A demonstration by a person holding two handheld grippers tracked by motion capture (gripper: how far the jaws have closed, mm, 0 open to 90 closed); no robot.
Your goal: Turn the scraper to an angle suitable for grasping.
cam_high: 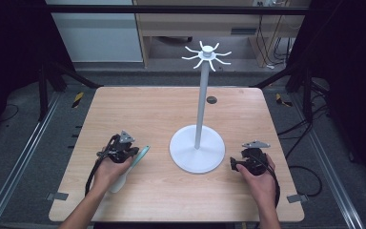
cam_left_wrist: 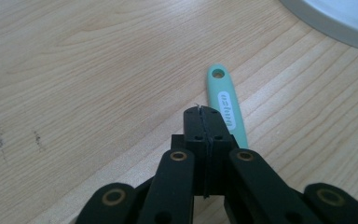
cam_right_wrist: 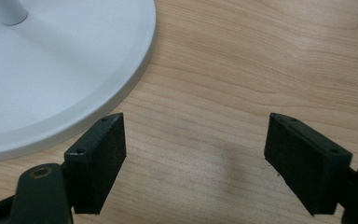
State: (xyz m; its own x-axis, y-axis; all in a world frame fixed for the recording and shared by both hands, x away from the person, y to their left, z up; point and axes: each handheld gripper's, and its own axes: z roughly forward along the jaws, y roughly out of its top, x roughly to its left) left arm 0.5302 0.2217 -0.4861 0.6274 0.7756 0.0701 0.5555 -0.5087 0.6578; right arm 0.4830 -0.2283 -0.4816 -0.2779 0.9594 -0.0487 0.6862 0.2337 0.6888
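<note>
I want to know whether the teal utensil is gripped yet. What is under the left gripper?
Under the left gripper, jaws pressed together, the teal handle lies on the table. Whether they pinch it is hidden; the left hand covers its middle.

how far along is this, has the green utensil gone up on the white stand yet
Not yet. Nothing hangs on the hooks of the white stand. The green utensil lies flat on the table, and the left gripper sits over its handle with fingers shut, apparently not gripping it. The right gripper is open beside the stand's base. Grasping, lifting and hanging, if intended, all remain.
</note>
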